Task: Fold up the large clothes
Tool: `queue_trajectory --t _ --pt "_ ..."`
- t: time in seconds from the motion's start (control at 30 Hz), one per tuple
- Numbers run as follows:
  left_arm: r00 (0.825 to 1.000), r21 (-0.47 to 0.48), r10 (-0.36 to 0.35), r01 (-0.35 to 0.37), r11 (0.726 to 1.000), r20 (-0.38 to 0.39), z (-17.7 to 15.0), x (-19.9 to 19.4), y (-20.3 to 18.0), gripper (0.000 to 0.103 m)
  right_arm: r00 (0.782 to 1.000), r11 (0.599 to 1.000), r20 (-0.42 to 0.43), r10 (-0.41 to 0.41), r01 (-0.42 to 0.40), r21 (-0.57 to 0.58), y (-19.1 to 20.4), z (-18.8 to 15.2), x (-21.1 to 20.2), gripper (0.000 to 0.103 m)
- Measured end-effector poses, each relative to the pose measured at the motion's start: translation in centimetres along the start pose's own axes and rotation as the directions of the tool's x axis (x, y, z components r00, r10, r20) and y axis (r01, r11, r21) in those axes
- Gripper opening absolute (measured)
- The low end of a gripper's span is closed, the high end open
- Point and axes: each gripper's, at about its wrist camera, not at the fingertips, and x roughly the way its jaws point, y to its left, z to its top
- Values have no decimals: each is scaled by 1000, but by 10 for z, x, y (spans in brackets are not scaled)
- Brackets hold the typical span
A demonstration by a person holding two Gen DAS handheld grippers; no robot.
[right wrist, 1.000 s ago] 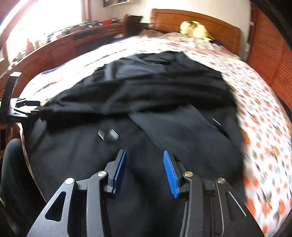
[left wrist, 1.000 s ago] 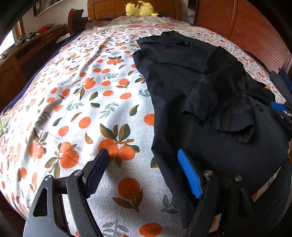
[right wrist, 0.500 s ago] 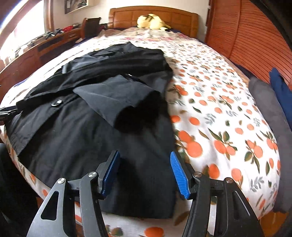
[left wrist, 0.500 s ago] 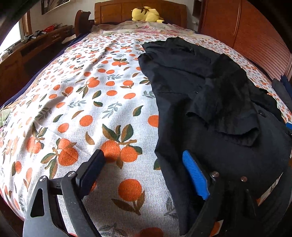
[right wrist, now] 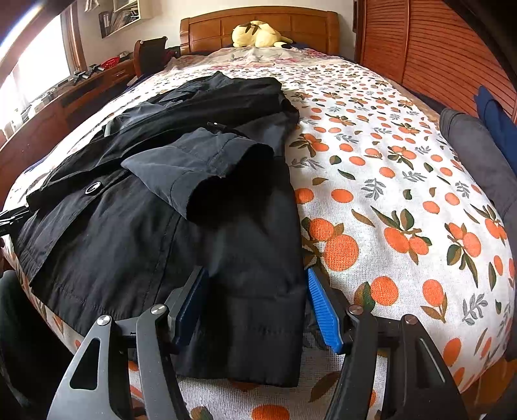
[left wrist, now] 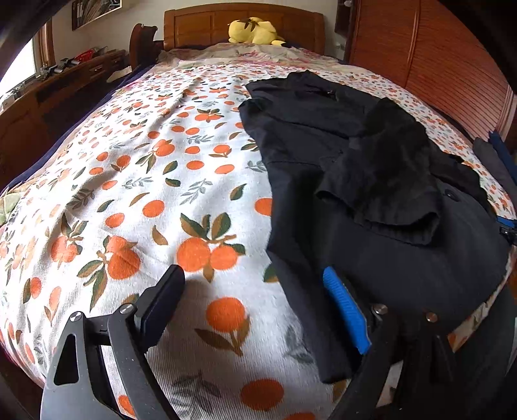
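Observation:
A large black coat (left wrist: 371, 194) lies lengthwise on the orange-print bed cover (left wrist: 145, 194), one sleeve (right wrist: 206, 161) folded across its front. My left gripper (left wrist: 252, 274) is open low over the coat's left hem edge: its black finger is over bare cover and its blue pad (left wrist: 345, 310) over the cloth. My right gripper (right wrist: 256, 274) hovers at the coat's (right wrist: 145, 232) lower right corner. Its jaws are opening, with the corner lying between them and the pads not pressing on it.
A yellow plush toy (right wrist: 255, 34) rests by the wooden headboard (right wrist: 258, 22). Grey and blue folded clothes (right wrist: 478, 161) lie along the bed's right side under a slatted wooden wall (right wrist: 436, 48). A wooden desk (left wrist: 64, 87) and a chair stand to the left.
The right gripper slid from over the coat's middle to its lower right corner and its jaws widened. The left gripper stayed at the left hem, jaws a little wider.

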Motion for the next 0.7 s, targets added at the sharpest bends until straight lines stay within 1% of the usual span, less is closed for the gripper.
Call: queue_trajectory --t 0.1,0.13,0.17,0.2,0.27,0.3,0.37,0.43,0.5,0.53,0.7 --pt "1000 9 -20 20 1000 11 -4 -10 -4 88 999 1000 -30 15 -15 3 -2 3 -4 64" --pt "1000 12 -25 25 1000 13 -5 -12 -5 86 999 1000 -37 18 -18 -2 -2 4 -5 64" --pt "999 18 -26 26 1000 19 -7 -16 -7 80 999 1000 -45 16 -17 -13 -2 4 -7 64" --pt "999 22 -25 25 999 24 -9 -19 -9 78 999 1000 -49 11 -12 -26 -2 4 -9 64" --pt "999 20 -31 31 999 33 -13 -24 -11 67 998 999 -54 13 -15 -36 -2 2 -12 64" --pt "999 17 -37 36 999 35 -15 -26 -11 65 998 999 -55 14 -17 -37 -2 1 -13 64" --pt "998 11 -35 35 999 48 -18 -28 -12 57 998 999 -52 17 -19 -36 -2 0 -14 63" --pt "998 10 -35 35 999 55 -20 -29 -14 53 999 999 -52 17 -19 -36 0 -2 -14 60" --pt "998 7 -37 37 999 58 -20 -29 -15 48 998 999 -52 19 -21 -46 3 -2 -14 57" --pt "998 9 -35 35 999 56 -20 -29 -16 47 998 998 -53 22 -25 -53 3 -2 -14 56" --pt "998 18 -15 14 1000 53 -19 -27 -20 46 998 998 -51 33 -35 -52 2 -4 -13 56"
